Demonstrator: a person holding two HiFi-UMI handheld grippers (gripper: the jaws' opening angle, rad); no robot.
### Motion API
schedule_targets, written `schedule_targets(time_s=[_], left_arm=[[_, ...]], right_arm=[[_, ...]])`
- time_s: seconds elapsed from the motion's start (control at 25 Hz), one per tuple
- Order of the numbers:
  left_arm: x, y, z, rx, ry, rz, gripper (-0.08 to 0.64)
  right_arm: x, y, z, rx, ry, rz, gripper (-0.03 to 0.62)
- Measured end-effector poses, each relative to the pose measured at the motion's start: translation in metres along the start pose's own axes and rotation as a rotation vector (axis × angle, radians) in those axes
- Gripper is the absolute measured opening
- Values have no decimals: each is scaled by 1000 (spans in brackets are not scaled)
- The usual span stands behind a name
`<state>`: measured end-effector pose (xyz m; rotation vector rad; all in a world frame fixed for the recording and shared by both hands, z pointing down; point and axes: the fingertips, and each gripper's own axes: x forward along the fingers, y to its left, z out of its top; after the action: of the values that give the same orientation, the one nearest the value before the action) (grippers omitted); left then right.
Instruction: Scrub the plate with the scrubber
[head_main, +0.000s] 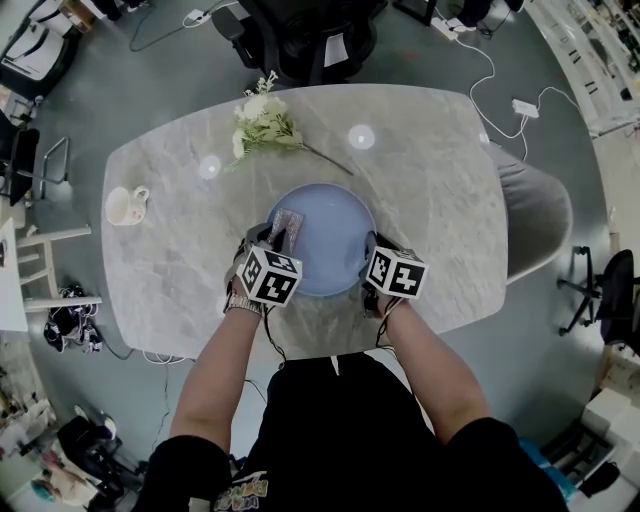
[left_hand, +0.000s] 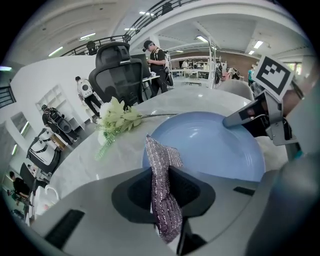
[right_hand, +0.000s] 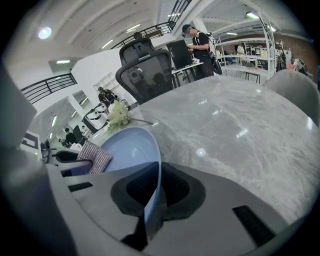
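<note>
Rim of the plate (head_main: 330, 235) is pinched by the right gripper (right_hand: 156, 192), steadying it for the scrubber (left_hand: 160, 160) clamped in the left gripper (left_hand: 165, 195).

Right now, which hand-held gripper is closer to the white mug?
Left. The left hand-held gripper, holding the scrubber over the blue plate, sits toward the white mug; the right hand-held gripper pinches the plate's opposite rim, farther away.
</note>
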<state>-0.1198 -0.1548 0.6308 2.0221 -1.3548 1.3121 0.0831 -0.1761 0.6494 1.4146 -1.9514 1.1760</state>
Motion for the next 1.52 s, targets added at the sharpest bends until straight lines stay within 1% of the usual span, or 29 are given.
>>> schedule_targets(time_s=[0.12,0.28,0.44,0.68,0.92,1.12,1.2,1.28,1.4,1.52], left_arm=[[0,7,-1,25,2,27,89],[0,14,-2,57,4,62,89],[1,21,-1,92,5,95,89],[-2,29,3,84,-19,131,89],[-18,41,21,76,-90,194,89],[-43,45,38,-2,-209,218,86],[-54,48,41,-47,-260,226,86],[-66,51,41,-100,-311,226,86],[-87,49,40,-189,-403,184,86],[-105,43,34,-292,-477,122,86]], right_arm=[[-2,1,2,-1,-1,-8,28],[2,0,-2,1,-1,7,28],[-1,0,2,-1,-3,-13,28],[1,1,0,-1,-2,-4,28],[-3,1,2,-2,1,-7,28],[-4,2,2,-21,3,9,29],[-4,3,1,-39,-3,19,35],[-5,5,0,-68,-15,48,50],[-11,10,1,-133,-31,84,105],[-21,14,6,-197,-59,100,114]])
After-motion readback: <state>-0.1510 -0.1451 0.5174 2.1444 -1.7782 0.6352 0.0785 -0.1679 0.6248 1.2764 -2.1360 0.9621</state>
